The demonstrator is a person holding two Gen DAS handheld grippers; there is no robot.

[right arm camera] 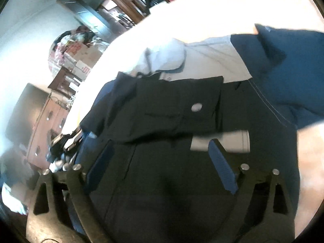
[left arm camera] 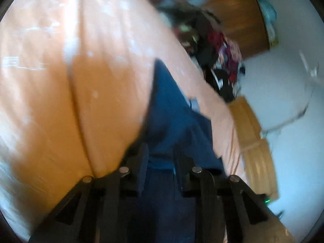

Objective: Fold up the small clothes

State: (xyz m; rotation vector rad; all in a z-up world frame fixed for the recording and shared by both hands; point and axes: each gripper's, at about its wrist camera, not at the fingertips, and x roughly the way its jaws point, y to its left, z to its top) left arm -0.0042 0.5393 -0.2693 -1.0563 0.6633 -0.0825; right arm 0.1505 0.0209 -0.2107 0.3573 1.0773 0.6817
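A: What carries the clothes?
B: A bed under a peach sheet (left arm camera: pixel 70 93). Beyond it, a wooden frame (left arm camera: pixel 257 141), white wall and dark clothes pile (left arm camera: pixel 218 64).

A: And the grippers?
B: The left gripper (left arm camera: pixel 160 160) is clamped on blue cloth (left arm camera: pixel 174 113). The right gripper (right arm camera: pixel 160 158) stands apart over a dark garment (right arm camera: pixel 166 109) lying on the bed.

A: The other side?
B: A brown dresser (right arm camera: pixel 48 125) and cluttered shelves (right arm camera: pixel 119 6), blurred.
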